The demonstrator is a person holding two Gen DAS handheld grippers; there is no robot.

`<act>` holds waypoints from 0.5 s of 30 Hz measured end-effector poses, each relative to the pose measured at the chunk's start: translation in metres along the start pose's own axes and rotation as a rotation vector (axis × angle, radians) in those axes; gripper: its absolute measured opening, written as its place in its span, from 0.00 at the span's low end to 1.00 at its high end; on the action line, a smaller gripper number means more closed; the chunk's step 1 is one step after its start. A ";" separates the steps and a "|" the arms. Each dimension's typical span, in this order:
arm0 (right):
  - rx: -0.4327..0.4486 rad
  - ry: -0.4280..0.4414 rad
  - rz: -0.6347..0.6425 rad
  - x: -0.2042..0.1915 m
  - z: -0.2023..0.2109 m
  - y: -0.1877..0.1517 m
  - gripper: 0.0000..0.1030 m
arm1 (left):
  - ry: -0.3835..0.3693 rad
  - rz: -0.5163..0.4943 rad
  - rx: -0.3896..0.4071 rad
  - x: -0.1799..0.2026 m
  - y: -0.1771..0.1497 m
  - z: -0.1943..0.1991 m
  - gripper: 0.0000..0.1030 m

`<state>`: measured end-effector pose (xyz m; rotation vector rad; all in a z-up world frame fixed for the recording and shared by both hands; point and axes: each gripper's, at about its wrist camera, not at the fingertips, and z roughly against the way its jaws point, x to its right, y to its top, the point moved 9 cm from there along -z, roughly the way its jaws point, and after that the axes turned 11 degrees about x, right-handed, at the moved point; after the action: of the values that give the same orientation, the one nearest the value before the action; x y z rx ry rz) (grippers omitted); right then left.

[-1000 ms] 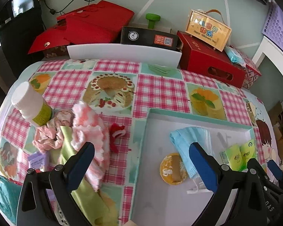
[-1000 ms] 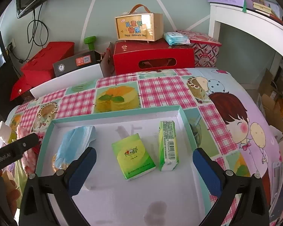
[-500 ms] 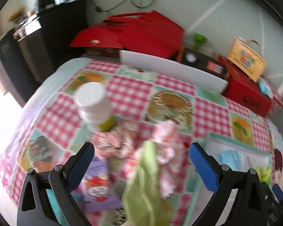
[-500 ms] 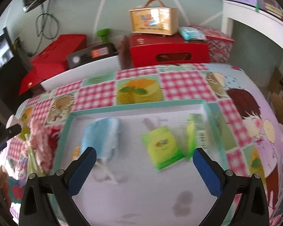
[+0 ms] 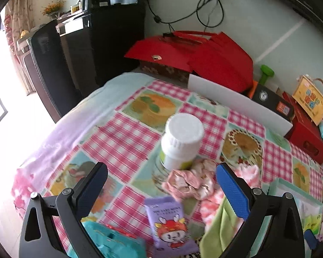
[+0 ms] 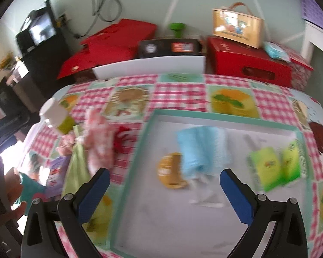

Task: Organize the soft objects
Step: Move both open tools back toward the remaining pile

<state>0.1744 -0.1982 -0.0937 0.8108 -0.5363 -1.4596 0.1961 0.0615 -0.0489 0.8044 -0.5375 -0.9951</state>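
Note:
My left gripper (image 5: 161,182) is open and empty above a pile of soft things on the checked tablecloth: a pink scrunchie (image 5: 189,181), a pink-white fluffy cloth (image 5: 245,174), a green cloth (image 5: 221,230), a purple tissue pack (image 5: 168,223) and a teal item (image 5: 109,243). My right gripper (image 6: 164,190) is open and empty over the teal-rimmed white tray (image 6: 204,114), which holds a blue face mask (image 6: 202,150), a round yellow item (image 6: 170,169) and two green tissue packs (image 6: 269,167). The pink cloth (image 6: 99,137) and a red item (image 6: 120,139) lie left of the tray.
A white-capped bottle (image 5: 180,139) stands upright just behind the scrunchie; it also shows in the right wrist view (image 6: 56,116). Red boxes (image 5: 204,53), a white board (image 5: 236,101) and a black device (image 5: 271,103) line the table's far edge. A black cabinet (image 5: 75,49) stands at the left.
My left gripper has swung left, from the tray edge to over the soft pile and bottle. My right gripper has also shifted left, toward the tray's left half. Both stay open.

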 end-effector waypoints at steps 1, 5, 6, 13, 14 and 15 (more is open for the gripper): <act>0.000 0.015 0.010 -0.008 -0.001 0.000 1.00 | 0.002 0.002 0.001 -0.003 0.001 -0.001 0.98; 0.006 0.054 0.032 -0.030 -0.005 0.000 1.00 | -0.013 0.008 -0.016 -0.009 0.001 -0.006 0.98; 0.006 0.059 0.033 -0.033 -0.006 0.000 1.00 | -0.020 0.014 -0.023 -0.010 0.001 -0.007 0.98; 0.012 0.128 0.006 -0.052 -0.013 -0.002 1.00 | -0.088 0.022 -0.111 -0.004 -0.010 -0.014 0.98; 0.013 0.142 0.006 -0.055 -0.013 -0.002 1.00 | -0.098 0.021 -0.127 -0.003 -0.012 -0.015 0.98; 0.013 0.156 0.013 -0.060 -0.013 -0.003 1.00 | -0.105 0.022 -0.137 -0.002 -0.013 -0.015 0.98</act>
<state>0.1776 -0.1369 -0.0952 0.9210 -0.4321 -1.3687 0.1988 0.0646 -0.0687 0.6258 -0.5609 -1.0467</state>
